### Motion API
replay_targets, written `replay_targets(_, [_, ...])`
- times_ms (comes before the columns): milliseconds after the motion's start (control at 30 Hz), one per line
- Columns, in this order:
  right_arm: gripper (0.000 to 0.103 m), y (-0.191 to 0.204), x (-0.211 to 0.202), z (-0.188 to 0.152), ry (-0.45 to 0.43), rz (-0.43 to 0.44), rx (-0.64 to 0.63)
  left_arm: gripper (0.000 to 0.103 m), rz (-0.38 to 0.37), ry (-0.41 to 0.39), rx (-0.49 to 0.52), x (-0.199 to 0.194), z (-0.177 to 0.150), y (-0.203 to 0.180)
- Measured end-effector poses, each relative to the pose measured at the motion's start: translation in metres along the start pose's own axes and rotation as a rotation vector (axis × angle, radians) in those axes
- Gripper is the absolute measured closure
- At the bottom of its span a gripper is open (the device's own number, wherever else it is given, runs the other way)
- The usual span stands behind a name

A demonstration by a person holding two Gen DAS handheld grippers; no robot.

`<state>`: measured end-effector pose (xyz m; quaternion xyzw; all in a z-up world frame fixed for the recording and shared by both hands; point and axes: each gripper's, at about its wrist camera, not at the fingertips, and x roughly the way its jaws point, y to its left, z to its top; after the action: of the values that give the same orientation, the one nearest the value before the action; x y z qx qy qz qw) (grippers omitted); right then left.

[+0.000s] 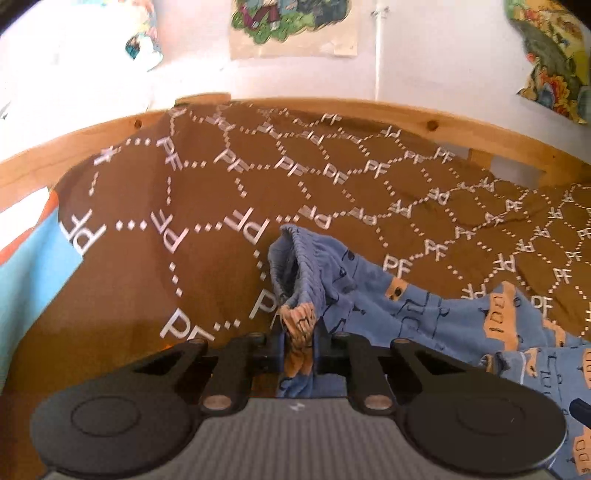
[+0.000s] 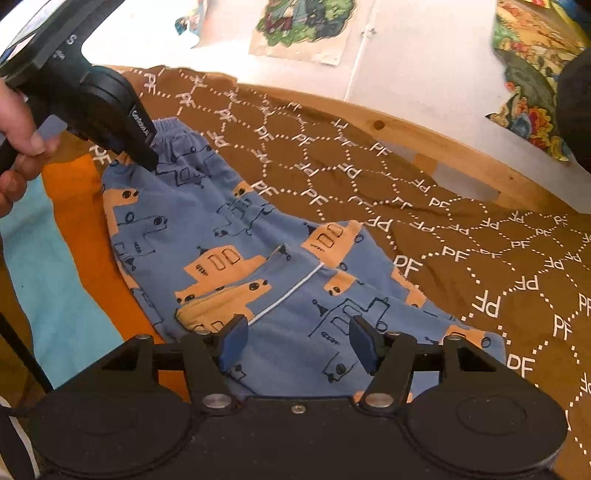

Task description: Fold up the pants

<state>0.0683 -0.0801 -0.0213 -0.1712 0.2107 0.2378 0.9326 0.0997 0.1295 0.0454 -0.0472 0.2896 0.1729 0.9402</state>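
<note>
Small blue pants (image 2: 288, 266) printed with orange vehicles lie spread on a brown blanket (image 2: 461, 258). Their elastic waistband is at the far left and the legs run toward the right wrist camera. My left gripper (image 1: 297, 347) is shut on a bunched fold of the pants (image 1: 424, 306) near the waistband, and the cloth is lifted into a peak there. In the right wrist view this left gripper (image 2: 149, 160) comes in from the upper left, held by a hand (image 2: 18, 125). My right gripper (image 2: 297, 341) stands open just over the near leg end, with cloth below its blue pads (image 2: 236, 343) and nothing pinched.
The brown blanket (image 1: 184, 206) with white "PF" lettering covers a bed with a wooden frame (image 1: 332, 107) along the far side. A light blue and orange sheet (image 2: 55, 280) shows at the left. Pictures (image 1: 291, 22) hang on the white wall behind.
</note>
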Motion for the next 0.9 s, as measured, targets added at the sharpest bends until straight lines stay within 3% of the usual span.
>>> replay_targets(167, [0.036,-0.006,-0.009,0.002,-0.049,0.009,0.026,0.089,-0.020,-0.060,0.047,-0.018,0.004,-0.011])
replay_targets(367, [0.035,-0.040,-0.022,0.015,-0.083,-0.042,0.052,0.089,-0.090,-0.131,0.125,-0.050,0.012,-0.036])
replay_targets(567, [0.033,-0.099,-0.034,0.014,0.000,-0.057,0.026,0.089,-0.217,-0.202,0.287,-0.085,0.009,-0.082])
replay_targets(700, [0.028,-0.144,-0.055,0.012,0.050,-0.105,0.075,0.089,-0.324,-0.221,0.411,-0.100,-0.004,-0.122])
replay_targets(900, [0.024,-0.181,-0.086,-0.008,0.066,-0.194,0.132,0.088,-0.473,-0.176,0.545,-0.100,-0.027,-0.171])
